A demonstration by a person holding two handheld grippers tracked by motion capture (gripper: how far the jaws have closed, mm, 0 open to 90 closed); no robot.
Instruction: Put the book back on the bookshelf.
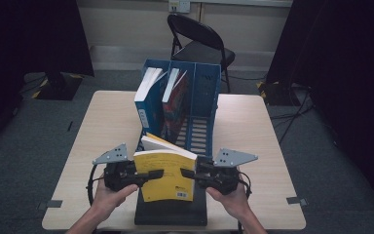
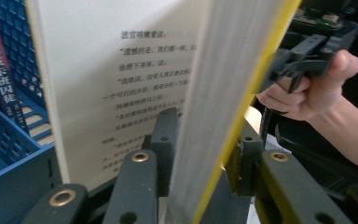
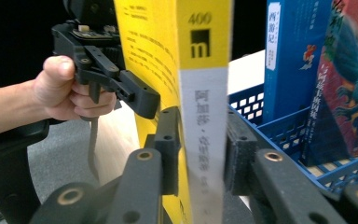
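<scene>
A yellow book (image 1: pixel 165 178) is held upright above the table's near edge, in front of a blue file rack (image 1: pixel 202 97). My left gripper (image 1: pixel 156 173) is shut on its fore edge. In the left gripper view the jaws (image 2: pixel 205 144) clamp the page block and yellow back cover, while a printed page (image 2: pixel 121 70) fans open to one side. My right gripper (image 1: pixel 187 173) is shut on the spine. In the right gripper view the jaws (image 3: pixel 203 149) squeeze the white and yellow spine (image 3: pixel 203 56), with the other gripper (image 3: pixel 135 95) beyond.
Two books stand in the rack's left slots, a blue and white one (image 1: pixel 146 105) and a red and blue one (image 1: pixel 175 102); the right slot holds nothing. A black board (image 1: pixel 170 214) lies under the held book. A folding chair (image 1: pixel 199 39) stands behind the table (image 1: pixel 253 136).
</scene>
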